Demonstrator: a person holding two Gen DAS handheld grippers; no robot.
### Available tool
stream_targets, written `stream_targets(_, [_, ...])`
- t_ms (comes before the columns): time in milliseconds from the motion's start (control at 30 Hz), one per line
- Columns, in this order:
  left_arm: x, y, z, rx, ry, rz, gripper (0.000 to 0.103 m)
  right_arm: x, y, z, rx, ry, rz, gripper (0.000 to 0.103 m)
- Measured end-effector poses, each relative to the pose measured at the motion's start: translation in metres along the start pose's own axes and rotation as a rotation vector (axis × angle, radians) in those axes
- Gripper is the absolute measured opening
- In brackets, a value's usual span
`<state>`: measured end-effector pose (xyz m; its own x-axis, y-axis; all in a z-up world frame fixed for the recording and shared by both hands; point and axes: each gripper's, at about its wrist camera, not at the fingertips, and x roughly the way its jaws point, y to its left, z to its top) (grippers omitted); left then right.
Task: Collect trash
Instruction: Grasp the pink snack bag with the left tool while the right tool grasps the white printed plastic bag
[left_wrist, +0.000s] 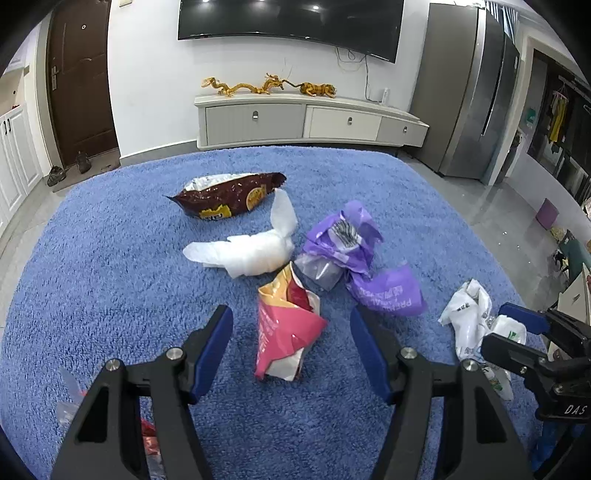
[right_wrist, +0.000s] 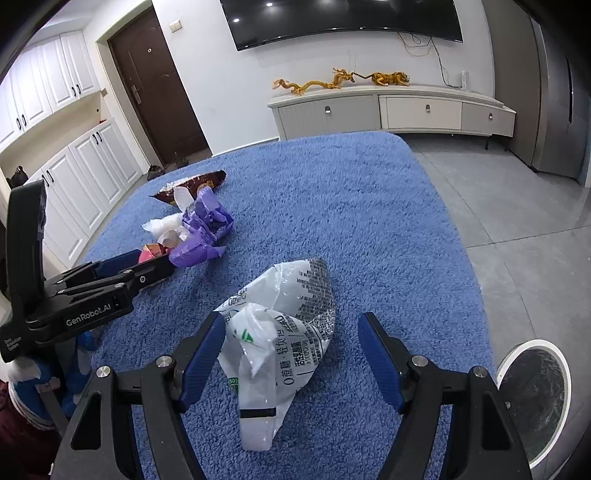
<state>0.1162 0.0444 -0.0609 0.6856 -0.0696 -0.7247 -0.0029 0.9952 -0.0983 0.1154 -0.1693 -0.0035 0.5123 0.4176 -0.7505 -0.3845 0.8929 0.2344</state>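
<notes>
Scanning from the left, a brown snack bag (left_wrist: 227, 195) lies far out on the blue rug (left_wrist: 110, 258), with a white tissue wad (left_wrist: 243, 251) nearer and a purple bag (left_wrist: 354, 258) beside it. The left gripper (left_wrist: 291, 347) hangs over a pink wrapper (left_wrist: 284, 328), its fingers (left_wrist: 212, 354) open on either side and not touching it. Further right, the right gripper (right_wrist: 291, 354) straddles a white plastic bag (right_wrist: 280, 332), fingers (right_wrist: 380, 362) also spread; the left one looks close to the film, though contact is unclear. A round bin (right_wrist: 532, 398) waits at the far right. Both should drop lower and close around the crumpled middle of each piece, not a loose edge.
</notes>
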Motion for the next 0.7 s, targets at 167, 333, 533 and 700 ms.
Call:
stream_targets(167, [0.006,0.002,0.000,-0.010,0.019,-0.013,0.056,0.009,0.006,0.000,-0.024,0.019,0.002,0.073])
stream_targets(333, [0.014,0.008,0.000,-0.039,0.045,-0.028,0.047,0.012,0.011,-0.002,-0.055,0.025,-0.006,0.073])
stream_targets(533, [0.013,0.008,-0.001,-0.042,0.043,-0.027,0.045,0.012,0.013,-0.003,-0.059,0.020,0.012,0.059])
stream_targets(700, [0.014,0.010,-0.001,-0.050,0.042,-0.019,0.040,0.011,0.017,-0.004,-0.077,0.015,0.019,0.048])
